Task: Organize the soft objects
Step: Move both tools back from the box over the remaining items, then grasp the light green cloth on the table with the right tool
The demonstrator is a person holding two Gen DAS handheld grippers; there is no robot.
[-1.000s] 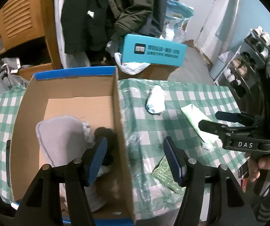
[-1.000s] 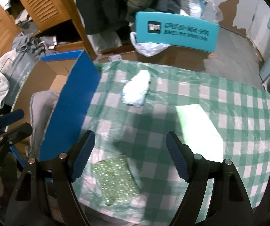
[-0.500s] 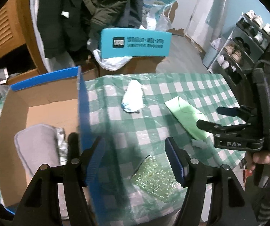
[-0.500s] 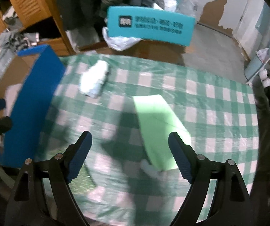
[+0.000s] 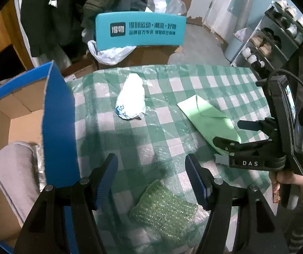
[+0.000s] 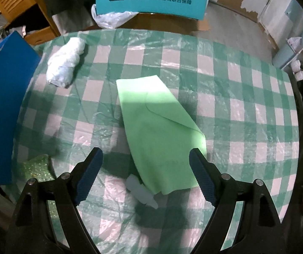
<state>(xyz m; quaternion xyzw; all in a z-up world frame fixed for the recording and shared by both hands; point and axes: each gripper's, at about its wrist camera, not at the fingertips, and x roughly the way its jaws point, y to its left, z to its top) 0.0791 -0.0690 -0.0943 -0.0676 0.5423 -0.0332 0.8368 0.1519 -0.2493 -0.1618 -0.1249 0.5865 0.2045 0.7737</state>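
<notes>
A green bubble-wrap pad (image 5: pixel 164 207) lies at the near table edge, just below my open left gripper (image 5: pixel 151 173), whose jaws are empty. A light green envelope-like pouch (image 6: pixel 157 131) lies mid-table, and my open right gripper (image 6: pixel 145 167) hovers over its near end with nothing between the fingers. A crumpled white bag (image 5: pixel 131 99) rests farther back, also seen as the white bag (image 6: pixel 65 63) in the right wrist view. The cardboard box (image 5: pixel 24 110) with a blue rim stands at the left and holds a grey pad (image 5: pixel 16 180).
A green-checked plastic tablecloth (image 5: pixel 193 84) covers the table. A small grey scrap (image 6: pixel 141 190) lies by the pouch's near end. Behind the table stand a teal box (image 5: pixel 141 31), hanging coats and a shoe rack (image 5: pixel 278 31). A hand (image 5: pixel 293 180) holds the right gripper.
Both grippers have swung rightward away from the box and sunk toward the table. The left one now hangs over the bubble-wrap pad, the right one over the green pouch.
</notes>
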